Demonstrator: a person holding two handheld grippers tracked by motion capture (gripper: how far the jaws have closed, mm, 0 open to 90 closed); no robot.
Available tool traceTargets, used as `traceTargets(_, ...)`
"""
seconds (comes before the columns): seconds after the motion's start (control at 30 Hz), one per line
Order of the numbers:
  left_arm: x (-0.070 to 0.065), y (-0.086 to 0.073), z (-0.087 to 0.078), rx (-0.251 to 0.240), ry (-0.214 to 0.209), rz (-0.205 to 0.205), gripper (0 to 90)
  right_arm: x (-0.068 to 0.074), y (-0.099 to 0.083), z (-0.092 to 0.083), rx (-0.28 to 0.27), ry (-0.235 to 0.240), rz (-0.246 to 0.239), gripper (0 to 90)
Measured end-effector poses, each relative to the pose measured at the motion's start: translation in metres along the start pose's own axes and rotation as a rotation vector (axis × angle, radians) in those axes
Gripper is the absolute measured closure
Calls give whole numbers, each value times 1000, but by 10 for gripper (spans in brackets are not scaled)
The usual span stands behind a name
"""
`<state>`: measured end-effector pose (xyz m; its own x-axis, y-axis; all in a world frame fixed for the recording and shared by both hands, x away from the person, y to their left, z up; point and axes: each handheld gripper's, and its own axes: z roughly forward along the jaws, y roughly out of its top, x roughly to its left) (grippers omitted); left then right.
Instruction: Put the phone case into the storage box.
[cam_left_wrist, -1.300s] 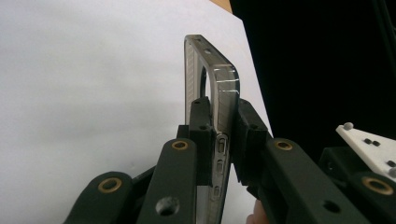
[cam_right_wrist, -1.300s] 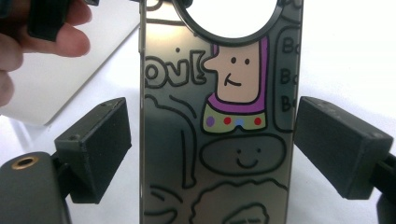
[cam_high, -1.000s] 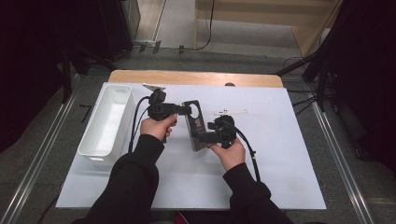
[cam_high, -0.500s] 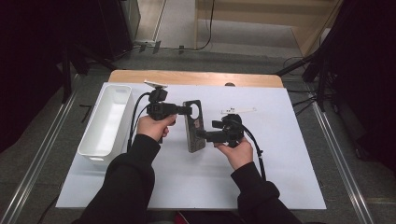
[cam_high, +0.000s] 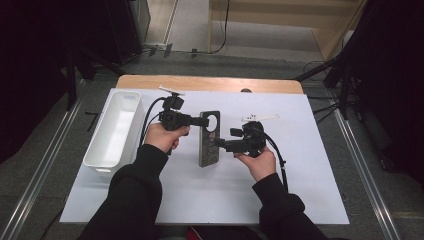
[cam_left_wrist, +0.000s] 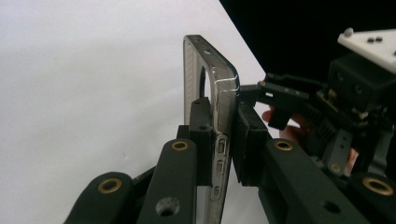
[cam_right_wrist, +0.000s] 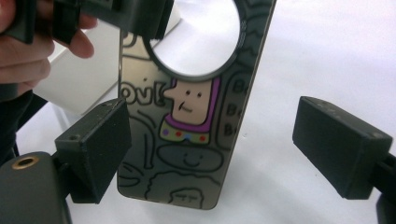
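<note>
Nearest the camera in the high view, two dark-sleeved forearms come up from the bottom edge over the white table cover. The right gripper points leftward at the lower half of a phone case; in the right gripper view its jaws stand released and wide apart, the left pad in front of the case's edge, the right pad well clear of it, and the case shows a cartoon print and a round camera cutout. The left gripper points rightward and is clenched on the upper part of the case; in the left gripper view its two pads press on the front and back of the case, which is seen edge-on with side-button cutouts, and the right gripper sits just beyond. The case is held between the two hands above the middle of the cover. Farther left lies a white bin, lengthwise along the cover's edge, and beyond it the wooden table edge.
</note>
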<state>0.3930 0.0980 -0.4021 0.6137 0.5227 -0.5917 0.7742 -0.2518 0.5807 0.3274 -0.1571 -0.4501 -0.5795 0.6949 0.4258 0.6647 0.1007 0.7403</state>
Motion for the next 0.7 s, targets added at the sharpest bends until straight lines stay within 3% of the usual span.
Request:
traceTargets(0.4, -4, -3, -5, 19, -75, 92, 797, -6, 6, -11, -25, 0, -9, 134)
traceTargets(0.6, -4, -3, -6, 26, -107, 105, 797, -8, 11, -13, -34, -9, -16, 139)
traceTargets(0.7, -5, -3, -8, 33, -116, 115, 797, -9, 13, -14, -37, -7, -15, 188)
